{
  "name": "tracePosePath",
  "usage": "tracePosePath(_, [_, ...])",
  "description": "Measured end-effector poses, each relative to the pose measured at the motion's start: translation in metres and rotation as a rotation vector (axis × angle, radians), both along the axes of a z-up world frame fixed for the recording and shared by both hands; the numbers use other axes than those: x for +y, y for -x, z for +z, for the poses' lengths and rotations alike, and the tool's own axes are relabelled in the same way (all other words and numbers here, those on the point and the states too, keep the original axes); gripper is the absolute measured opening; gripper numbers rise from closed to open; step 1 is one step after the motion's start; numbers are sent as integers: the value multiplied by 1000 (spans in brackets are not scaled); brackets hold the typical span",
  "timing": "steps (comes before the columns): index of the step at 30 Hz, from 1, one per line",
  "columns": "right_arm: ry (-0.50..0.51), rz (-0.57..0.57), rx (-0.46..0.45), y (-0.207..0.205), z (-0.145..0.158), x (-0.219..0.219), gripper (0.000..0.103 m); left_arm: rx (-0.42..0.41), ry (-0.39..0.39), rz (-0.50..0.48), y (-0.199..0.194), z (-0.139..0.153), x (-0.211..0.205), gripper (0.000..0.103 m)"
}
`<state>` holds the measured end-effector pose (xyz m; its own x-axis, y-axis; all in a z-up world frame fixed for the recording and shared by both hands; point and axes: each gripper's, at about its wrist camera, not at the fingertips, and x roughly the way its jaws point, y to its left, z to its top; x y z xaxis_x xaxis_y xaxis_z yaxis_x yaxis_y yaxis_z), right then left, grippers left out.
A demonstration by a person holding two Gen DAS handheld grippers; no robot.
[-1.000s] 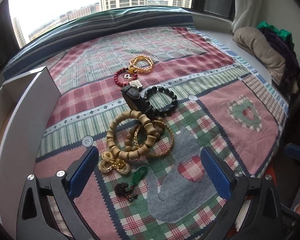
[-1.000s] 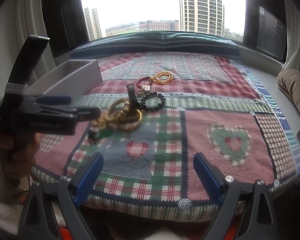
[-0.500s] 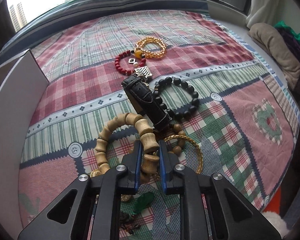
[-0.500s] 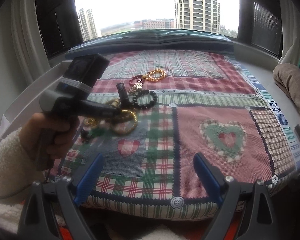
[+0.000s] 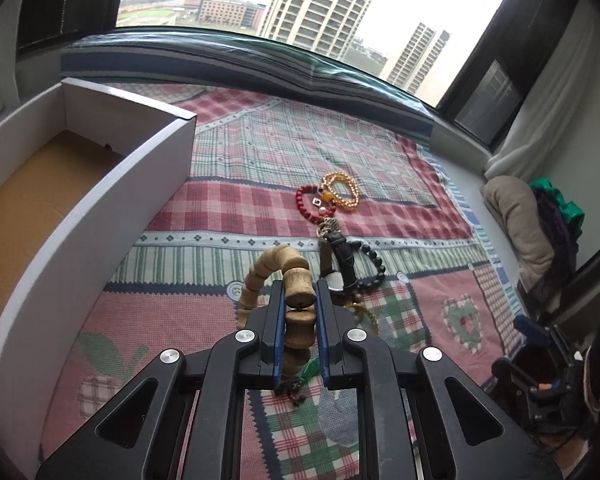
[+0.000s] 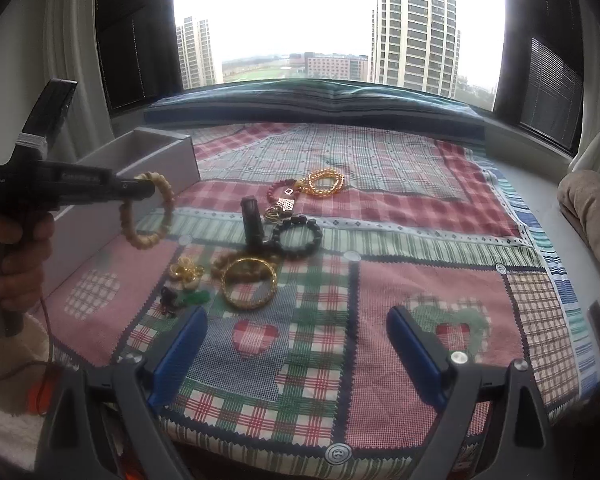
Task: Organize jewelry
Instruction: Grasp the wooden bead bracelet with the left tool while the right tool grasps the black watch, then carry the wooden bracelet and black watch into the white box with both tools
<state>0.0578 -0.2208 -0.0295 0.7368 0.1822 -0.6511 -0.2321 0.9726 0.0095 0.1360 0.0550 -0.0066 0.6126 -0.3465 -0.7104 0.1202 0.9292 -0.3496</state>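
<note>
first piece lifted, none boxed yet
left gripper (image 5: 298,312) clamps chunky wooden bead bracelet (image 6: 148,210) beside empty white box (image 5: 112,184); right gripper (image 6: 296,344) gapes wide, remaining jewelry still on quilt

Lighting, flat overcast daylight from the window (image 6: 340,20) — sky blown out white, room corners dim; strong fisheye bending at edges, shadows soft, focus mostly sharp.
</note>
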Motion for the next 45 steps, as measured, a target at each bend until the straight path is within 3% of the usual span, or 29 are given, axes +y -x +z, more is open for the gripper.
tracePosePath(4, [-30,40,69,-60,1,9,93,-1,6,56,21,0,23,12])
tracePosePath(7, [-76,140,136,-107,-9,44,93,19,2,91,34,-7,36,12])
tracePosePath(9, [-50,196,170,-138,-23,76,92,34,7,106,42,-12,43,12])
tracePosePath(12, [34,191,216,-185,-50,111,89,49,6,122,56,-16,51,12])
tracePosePath(14, [71,180,269,-209,-66,118,53,46,5,135,66,-15,59,12])
tracePosePath(15, [83,177,293,-215,-70,117,18,44,5,143,71,-15,63,12])
tracePosePath(18, [32,161,295,-210,-58,102,18,33,8,170,78,-10,74,12])
tracePosePath(23, [-6,193,207,-171,-13,92,18,10,20,188,81,9,84,12])
tracePosePath(29, [1,331,115,-137,38,137,18,-37,89,202,92,60,121,12])
tracePosePath(31, [-25,400,77,-129,60,161,18,-71,66,238,96,80,140,12])
tracePosePath(36, [-78,566,-5,-127,108,235,18,-131,-86,395,96,111,193,12])
tracePosePath(41, [-122,686,-26,-144,119,322,18,-51,-161,517,74,85,247,12])
tracePosePath(45, [-125,730,20,-167,91,390,18,74,-181,570,53,34,277,12])
